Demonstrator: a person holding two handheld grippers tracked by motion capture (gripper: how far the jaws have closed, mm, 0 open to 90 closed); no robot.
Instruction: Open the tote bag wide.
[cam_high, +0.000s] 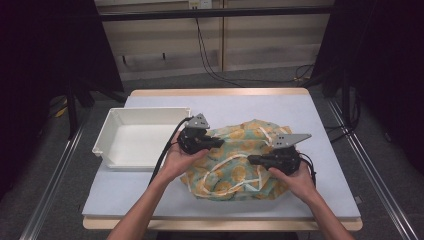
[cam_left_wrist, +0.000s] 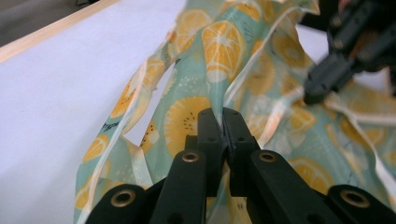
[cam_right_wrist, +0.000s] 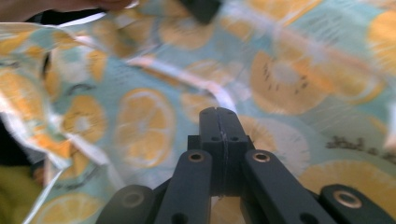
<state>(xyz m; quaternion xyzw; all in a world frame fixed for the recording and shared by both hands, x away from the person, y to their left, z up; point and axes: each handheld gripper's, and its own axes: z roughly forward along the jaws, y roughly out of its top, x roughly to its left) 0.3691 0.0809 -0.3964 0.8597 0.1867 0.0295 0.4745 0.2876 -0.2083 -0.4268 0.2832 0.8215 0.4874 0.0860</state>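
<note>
Your left gripper (cam_left_wrist: 223, 122) pinches the cloth (cam_high: 235, 160) | right gripper (cam_right_wrist: 218, 122) pinches it too | cloth is crumpled, not yet in the bin (cam_high: 107, 131)

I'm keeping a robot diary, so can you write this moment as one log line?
left gripper: shut on cloth | right gripper: shut, cloth grip unclear | bin: left of cloth | table: cloth bunched

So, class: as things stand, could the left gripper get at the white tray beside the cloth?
Probably yes, but not freely: the left gripper is shut on the orange-print cloth. The white tray sits close to its left with nothing between, so it should let go of the cloth first.
</note>
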